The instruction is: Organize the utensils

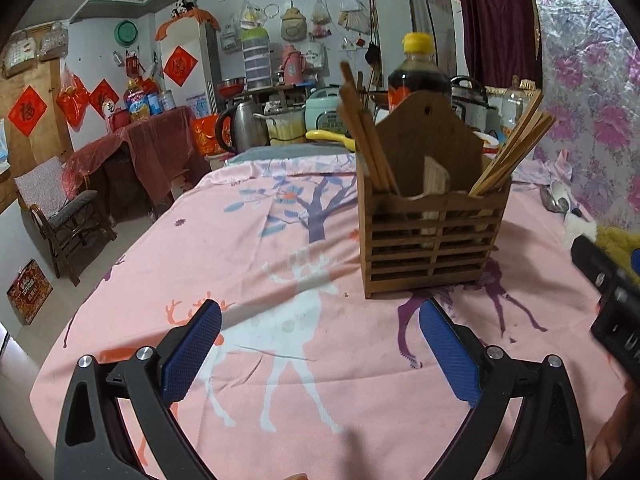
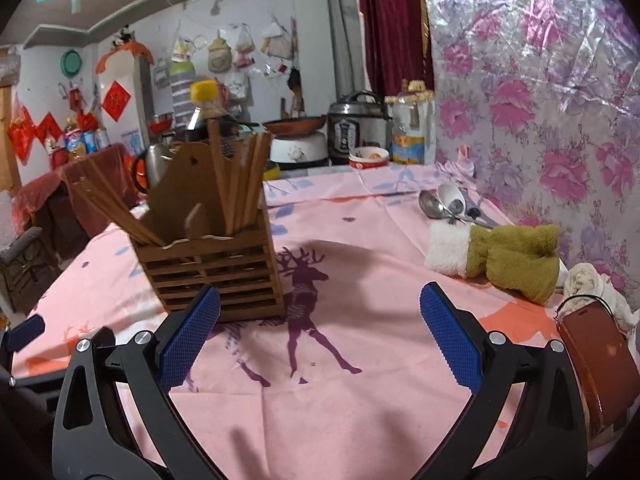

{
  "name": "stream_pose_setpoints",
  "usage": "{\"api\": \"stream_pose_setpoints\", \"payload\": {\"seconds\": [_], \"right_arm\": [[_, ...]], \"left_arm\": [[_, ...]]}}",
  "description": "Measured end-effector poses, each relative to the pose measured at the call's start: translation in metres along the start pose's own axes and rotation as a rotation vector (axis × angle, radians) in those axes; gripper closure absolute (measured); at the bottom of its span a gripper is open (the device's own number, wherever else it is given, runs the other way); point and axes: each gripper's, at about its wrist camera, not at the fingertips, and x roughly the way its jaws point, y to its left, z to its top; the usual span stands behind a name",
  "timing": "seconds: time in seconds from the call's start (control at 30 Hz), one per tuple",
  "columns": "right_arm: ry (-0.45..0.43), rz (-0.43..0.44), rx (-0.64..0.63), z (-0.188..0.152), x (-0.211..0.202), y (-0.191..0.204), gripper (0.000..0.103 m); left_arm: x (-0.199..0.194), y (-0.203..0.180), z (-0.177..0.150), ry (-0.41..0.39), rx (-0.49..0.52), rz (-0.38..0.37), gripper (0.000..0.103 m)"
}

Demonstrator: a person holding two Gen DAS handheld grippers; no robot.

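Left gripper (image 1: 320,312): I see it spread wide, empty.
Right gripper (image 2: 320,300): wide, empty.
Wooden chopstick holder (image 2: 212,264): just beyond its left finger.
Spoons (image 2: 444,204): far right.

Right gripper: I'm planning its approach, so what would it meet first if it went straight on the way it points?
The open right gripper points over bare pink deer-print tablecloth; the way looks free. The slatted wooden chopstick holder sits left of that line, though depth is unclear.
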Motion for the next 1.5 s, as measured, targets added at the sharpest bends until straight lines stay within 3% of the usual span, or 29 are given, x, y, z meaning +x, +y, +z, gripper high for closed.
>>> {"api": "stream_pose_setpoints", "payload": {"seconds": [0.47, 0.7, 1.0, 1.23, 1.5], "right_arm": [[-0.014, 0.013, 0.011, 0.004, -0.007, -0.006, 0.007], [-0.007, -0.025, -0.044, 0.021, 0.000, 0.012, 0.007], [-0.017, 0.036, -0.040, 0.017, 0.000, 0.011, 0.007], [-0.057, 0.057, -0.045, 0.026, -0.015, 0.009, 0.007], [-0.069, 0.056, -0.036, 0.029, -0.045, 0.012, 0.007]], "left_arm": [[-0.012, 0.001, -0.001, -0.027, 0.010, 0.010, 0.006], [-0.008, 0.003, 0.011, -0.042, 0.021, 0.032, 0.006], [-0.011, 0.010, 0.021, -0.062, -0.008, 0.027, 0.006], [-0.019, 0.011, 0.021, -0.061, -0.012, 0.011, 0.006], [-0.055, 0.018, 0.023, -0.100, -0.031, 0.008, 0.006]]}}
